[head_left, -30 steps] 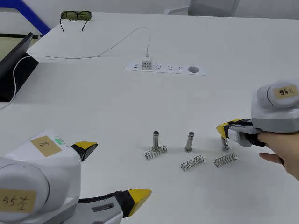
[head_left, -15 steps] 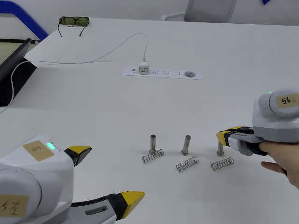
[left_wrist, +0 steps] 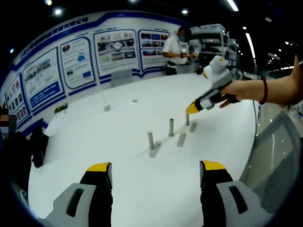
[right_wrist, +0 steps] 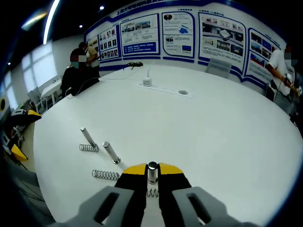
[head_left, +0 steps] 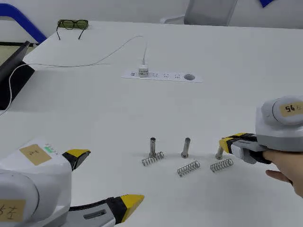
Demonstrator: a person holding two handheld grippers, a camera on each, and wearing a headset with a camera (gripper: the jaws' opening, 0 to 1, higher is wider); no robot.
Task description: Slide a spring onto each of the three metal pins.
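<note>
Step in hand: we judge this to be the very start. No spring is on a pin yet, and we are taking hold of the right-hand silvery metal pin point(right_wrist: 152, 169).
Right gripper point(head_left: 227, 143): it reaches in from the right, low over the white worktop point(head_left: 94, 113), with the hand behind it. Its yellow-tipped jaws are drawn narrow around that pin's shaft, apparently gripping it.
Left gripper point(left_wrist: 155, 166): we hold it at the near left, well apart from the parts, jaws wide and holding nothing.
Other pins: the left silvery metal pin point(head_left: 152, 145) and the middle silvery metal pin point(head_left: 186, 147) stand upright in the same row.
Springs: the left coiled wire spring point(head_left: 152, 159), middle coiled wire spring point(head_left: 188, 168) and right coiled wire spring point(head_left: 221, 165) lie on their sides, each just near of its pin.
Next move: we think it calls for steadying the gripped pin while the left gripper crosses over, picks up the right coiled wire spring and lines its bore up with the pin's top.
</note>
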